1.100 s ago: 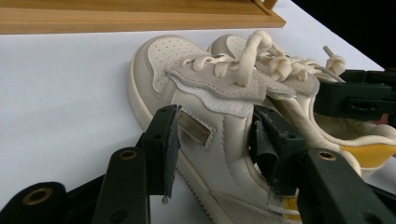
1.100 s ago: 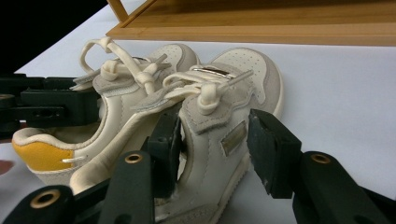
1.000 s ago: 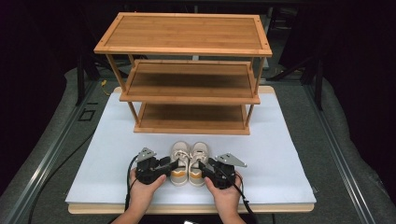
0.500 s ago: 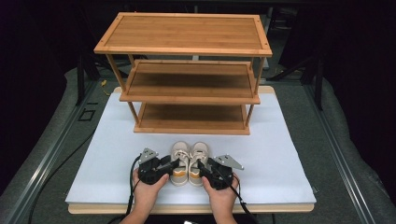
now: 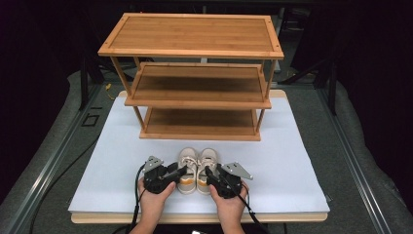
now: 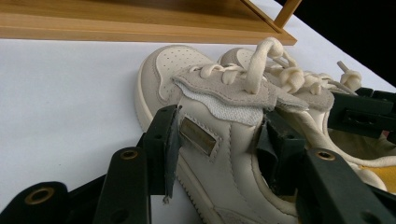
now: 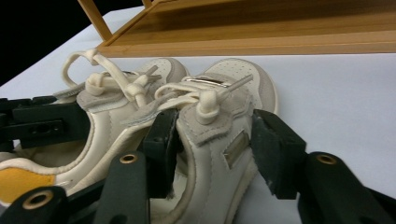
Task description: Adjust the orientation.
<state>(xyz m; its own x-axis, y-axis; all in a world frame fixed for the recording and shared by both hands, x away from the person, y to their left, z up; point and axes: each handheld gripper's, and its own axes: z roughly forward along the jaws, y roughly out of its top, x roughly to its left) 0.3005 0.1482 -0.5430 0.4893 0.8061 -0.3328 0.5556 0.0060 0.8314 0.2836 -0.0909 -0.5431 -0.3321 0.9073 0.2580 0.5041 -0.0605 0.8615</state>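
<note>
- Grippers first: left gripper (image 5: 171, 174) straddles the outer wall of the left shoe (image 5: 187, 168), one jaw inside the opening, pads seemingly pressing; right gripper (image 5: 213, 174) clamps the right shoe (image 5: 207, 168) likewise.
- Shoes sit side by side, lower centre of the frame, on the white board (image 5: 292, 165).
- Small, light, soft-sided; the collar wall looks the sensible hold.
- Wooden rack (image 5: 195, 78) stands behind, upper centre.

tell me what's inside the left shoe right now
One jaw of the left gripper sits inside the left shoe, with the outer wall between it and the other jaw. A yellow insole shows at the heel. The toe end is hidden under the tongue and laces.
</note>
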